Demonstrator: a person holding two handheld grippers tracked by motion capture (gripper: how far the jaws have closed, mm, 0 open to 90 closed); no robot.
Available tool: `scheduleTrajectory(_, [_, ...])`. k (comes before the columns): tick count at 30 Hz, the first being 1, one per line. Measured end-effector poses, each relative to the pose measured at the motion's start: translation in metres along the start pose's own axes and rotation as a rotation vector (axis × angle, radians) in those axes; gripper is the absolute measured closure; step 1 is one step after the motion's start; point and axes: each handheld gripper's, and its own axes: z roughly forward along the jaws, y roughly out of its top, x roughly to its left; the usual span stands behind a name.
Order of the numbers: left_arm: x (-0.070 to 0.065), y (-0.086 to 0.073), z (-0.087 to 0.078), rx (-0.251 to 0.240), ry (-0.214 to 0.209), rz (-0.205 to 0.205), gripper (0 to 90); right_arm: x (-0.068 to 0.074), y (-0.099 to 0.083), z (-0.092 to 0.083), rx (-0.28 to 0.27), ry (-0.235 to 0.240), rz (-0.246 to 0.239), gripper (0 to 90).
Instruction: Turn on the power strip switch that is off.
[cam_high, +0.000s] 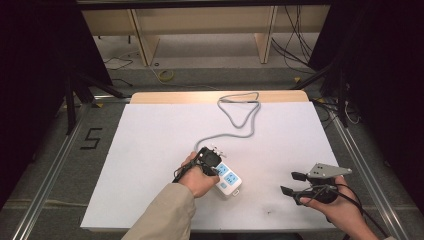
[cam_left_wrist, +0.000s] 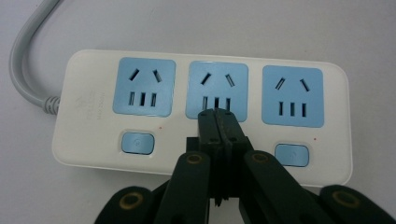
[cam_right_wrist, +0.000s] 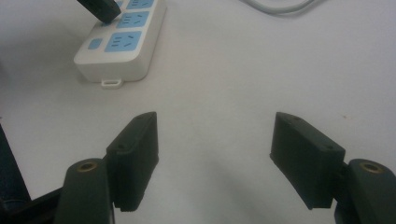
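Left gripper (cam_left_wrist: 218, 114) jaws closed over power strip (cam_left_wrist: 93, 116), right gripper (cam_right_wrist: 215, 158) jaws apart

A white sheet (cam_high: 150, 150) covers the table (cam_high: 175, 97). Beyond its far edge, a wooden shelf (cam_high: 200, 22) and floor cables (cam_high: 295, 42).

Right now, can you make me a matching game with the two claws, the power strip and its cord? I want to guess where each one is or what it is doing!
Things:
1. left claw
2. right claw
3. power strip
4. grey cord

States or places:
A. looped toward the far edge of the table
B. open, with nothing between its jaws
C. shut, tips over the middle blue socket panel
D. white, with three blue sockets, lying flat on the white table

Pairs: 1-C, 2-B, 3-D, 4-A
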Motion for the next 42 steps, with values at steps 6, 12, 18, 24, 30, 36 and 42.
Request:
scheduleTrajectory(6, [-0.0003,-0.0003,0.0001,-0.004,0.002,0.002,89.9,0.0000,0.0000,0.0001,0.000,0.000,-0.002,32.5])
scheduleTrajectory(12, [0.0011,-0.0006,0.0001,-0.008,-0.008,-0.006,89.9,-0.0003,-0.0002,-0.0002,0.002,0.000,0.000,32.6])
scheduleTrajectory(18, [0.0015,-0.0010,-0.0003,-0.009,-0.010,-0.005,89.9,-0.0004,-0.0001,-0.0002,0.001,0.000,-0.001,32.6])
scheduleTrajectory(24, [0.0020,-0.0016,-0.0004,-0.014,-0.016,-0.009,89.9,-0.0009,-0.0001,-0.0003,0.002,-0.001,-0.002,32.6])
scheduleTrajectory(30, [0.0019,-0.0021,-0.0004,-0.021,-0.013,0.003,89.9,-0.0010,-0.0001,-0.0005,0.001,-0.001,-0.001,32.5])
scheduleTrajectory(36, [0.0023,-0.0028,-0.0005,-0.028,-0.014,0.007,89.8,-0.0012,0.0001,-0.0007,0.000,-0.002,0.000,32.6])
scheduleTrajectory(42, [0.0029,-0.0027,-0.0014,-0.034,-0.023,-0.003,89.8,-0.0011,0.0001,-0.0009,0.001,-0.002,0.000,32.5])
